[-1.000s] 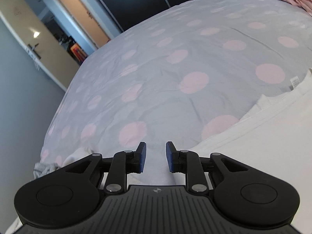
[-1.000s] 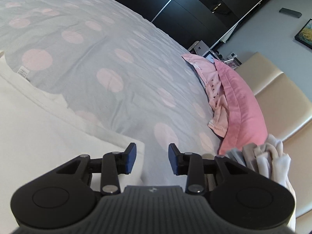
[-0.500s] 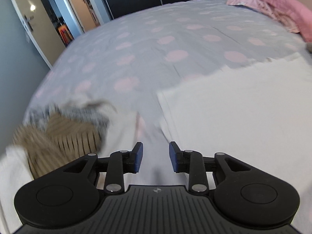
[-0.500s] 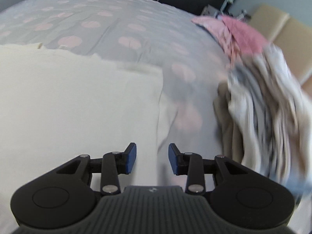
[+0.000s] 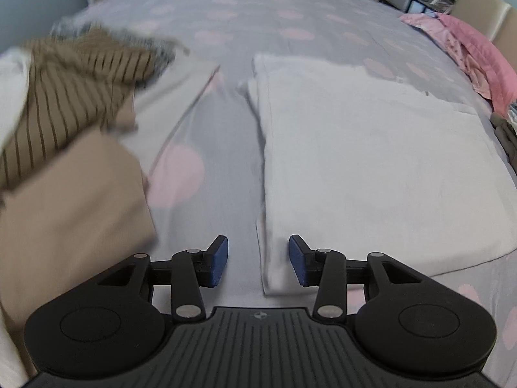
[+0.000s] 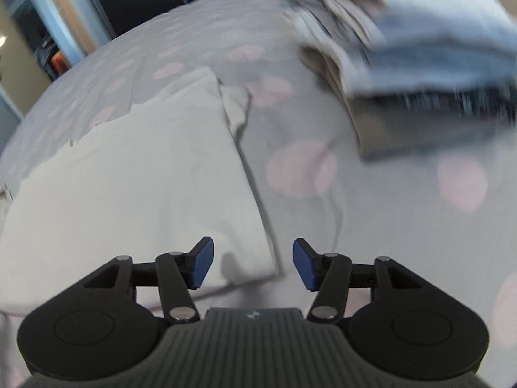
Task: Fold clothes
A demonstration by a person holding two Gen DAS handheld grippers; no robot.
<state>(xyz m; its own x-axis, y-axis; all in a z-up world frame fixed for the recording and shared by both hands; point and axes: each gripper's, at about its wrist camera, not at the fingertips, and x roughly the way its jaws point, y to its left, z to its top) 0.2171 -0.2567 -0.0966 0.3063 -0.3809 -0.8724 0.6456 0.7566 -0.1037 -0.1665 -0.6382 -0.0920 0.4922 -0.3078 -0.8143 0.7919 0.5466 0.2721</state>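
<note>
**Both grippers swing down to the near corners of the white garment**

Sweeping on from half a second ago, both cameras now look down the side edges of the folded white garment (image 5: 371, 161), and the jaws of both grippers have spread wider than before. Left gripper (image 5: 258, 260) hangs low over the garment's near left corner, fingers apart, nothing between the blue pads (image 5: 218, 260); the garment's folded edge runs right up between them. Right gripper (image 6: 253, 263) mirrors it at the near right corner (image 6: 255, 265), jaws released and empty, the left pad over white cloth, the right pad over the spotted bedspread (image 6: 387, 226).

That white garment lies flat in the middle of the bed. To its left, a heap of clothes has slid into closer view: a tan piece (image 5: 71, 210), a brown striped piece (image 5: 74, 90). To its right, a blurred pile of pale blue and beige clothes (image 6: 404, 42). Pink pillow (image 5: 478, 51) far off at the bed's head.
</note>
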